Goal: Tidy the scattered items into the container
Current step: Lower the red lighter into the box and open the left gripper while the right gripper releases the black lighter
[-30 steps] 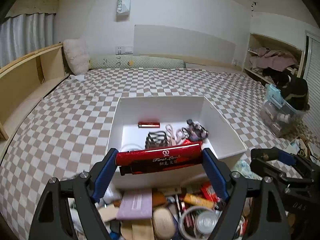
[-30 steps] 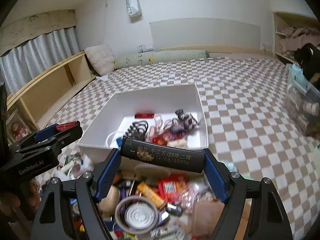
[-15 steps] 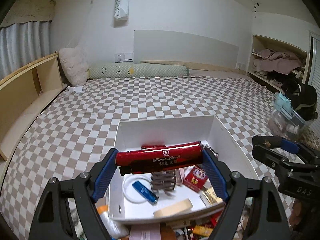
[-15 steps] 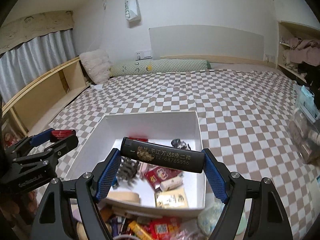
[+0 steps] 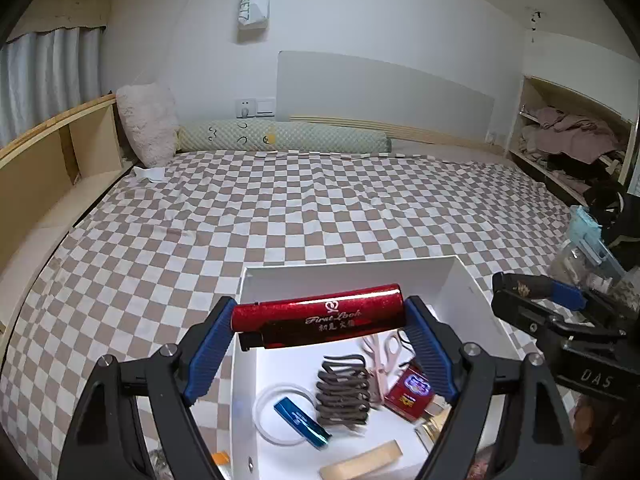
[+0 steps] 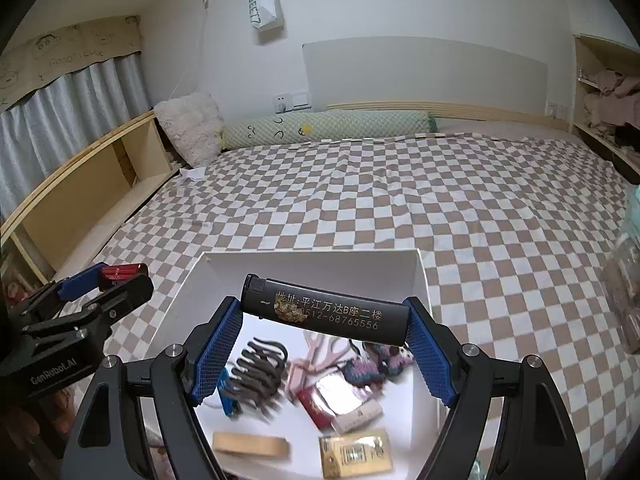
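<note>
Where visible, gold card [image 6: 355, 454] right-view only.

glossy glittery red lighter [image 5: 320, 314], matt black lighter [image 6: 326, 310], smooth white box [image 5: 348, 276], soft checked cloth sheet [image 5: 280, 220].

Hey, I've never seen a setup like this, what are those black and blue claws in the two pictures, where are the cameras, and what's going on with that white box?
Those claws are hand-held grippers, one in each of a person's hands, not a robot arm. Each carries a wide-angle camera looking forward along its two fingers, so each picture is one gripper's own view.

The left gripper is shut on a red lighter. The right gripper is shut on a black lighter. Both hang above a white box standing on a checkered bed.

Already inside the box are a dark hair claw, a blue stick, a white ring and a red packet.
</note>
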The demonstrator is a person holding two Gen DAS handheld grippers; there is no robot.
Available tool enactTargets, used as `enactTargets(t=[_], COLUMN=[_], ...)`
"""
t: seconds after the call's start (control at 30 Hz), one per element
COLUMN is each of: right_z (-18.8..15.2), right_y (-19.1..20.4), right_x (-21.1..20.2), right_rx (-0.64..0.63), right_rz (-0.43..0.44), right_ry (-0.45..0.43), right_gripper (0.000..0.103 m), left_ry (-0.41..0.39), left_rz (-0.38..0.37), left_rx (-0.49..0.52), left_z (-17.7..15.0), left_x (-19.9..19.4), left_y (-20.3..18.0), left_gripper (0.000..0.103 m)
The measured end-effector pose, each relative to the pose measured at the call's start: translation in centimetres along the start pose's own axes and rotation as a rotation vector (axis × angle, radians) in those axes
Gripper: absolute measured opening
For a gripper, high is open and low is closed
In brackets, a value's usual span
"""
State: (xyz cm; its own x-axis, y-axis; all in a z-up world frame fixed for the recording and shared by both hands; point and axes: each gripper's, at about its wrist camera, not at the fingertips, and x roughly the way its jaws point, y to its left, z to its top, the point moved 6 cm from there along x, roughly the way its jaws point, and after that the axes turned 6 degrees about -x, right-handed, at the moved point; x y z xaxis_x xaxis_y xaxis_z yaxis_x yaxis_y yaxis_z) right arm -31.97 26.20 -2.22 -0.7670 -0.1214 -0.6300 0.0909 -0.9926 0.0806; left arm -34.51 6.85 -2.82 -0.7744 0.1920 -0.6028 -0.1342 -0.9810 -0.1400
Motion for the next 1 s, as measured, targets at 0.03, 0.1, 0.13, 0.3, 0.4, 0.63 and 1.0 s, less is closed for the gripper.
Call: enactTargets(t=[0.03, 0.1, 0.13, 0.3, 0.4, 0.63, 1.0], right_z=[0.3, 0.9, 0.9, 1.6, 1.7, 1.4, -1.9], right_y=[0.1, 0.2, 0.1, -0.3, -0.7, -1.5, -2.3], right_x=[0.4, 1.1, 1.4, 3.2, 4.6, 9.0, 16.7], right_rx=[-0.004, -0.012, -0.014, -0.005, -0.002, -0.007, 0.113], right_rz=[-0.003, -0.007, -0.007, 0.0, 0.001, -0.008, 0.05], right_ry=[-0.001, 0.005, 0.008, 0.038, 0.072, 0.173, 0.415], right_gripper=[0.081, 0.081, 0.081, 0.081, 0.081, 0.081, 0.081], left_ry=[0.001, -0.001, 0.0, 0.015, 0.031, 0.053, 0.099], left_rz=[0.004, 0.016, 0.021, 0.035, 0.042, 0.054, 0.072], left_rx=[0.004, 0.012, 0.013, 0.014, 0.021, 0.039, 0.052], left_z=[0.1, 0.5, 0.7, 1.2, 1.2, 0.9, 0.0], left_x=[0.2, 0.8, 1.2, 2.9, 4.1, 5.9, 8.4], left_y=[0.1, 0.5, 0.7, 1.3, 1.3, 0.9, 1.3], left_gripper=[0.084, 0.084, 0.084, 0.084, 0.084, 0.084, 0.084])
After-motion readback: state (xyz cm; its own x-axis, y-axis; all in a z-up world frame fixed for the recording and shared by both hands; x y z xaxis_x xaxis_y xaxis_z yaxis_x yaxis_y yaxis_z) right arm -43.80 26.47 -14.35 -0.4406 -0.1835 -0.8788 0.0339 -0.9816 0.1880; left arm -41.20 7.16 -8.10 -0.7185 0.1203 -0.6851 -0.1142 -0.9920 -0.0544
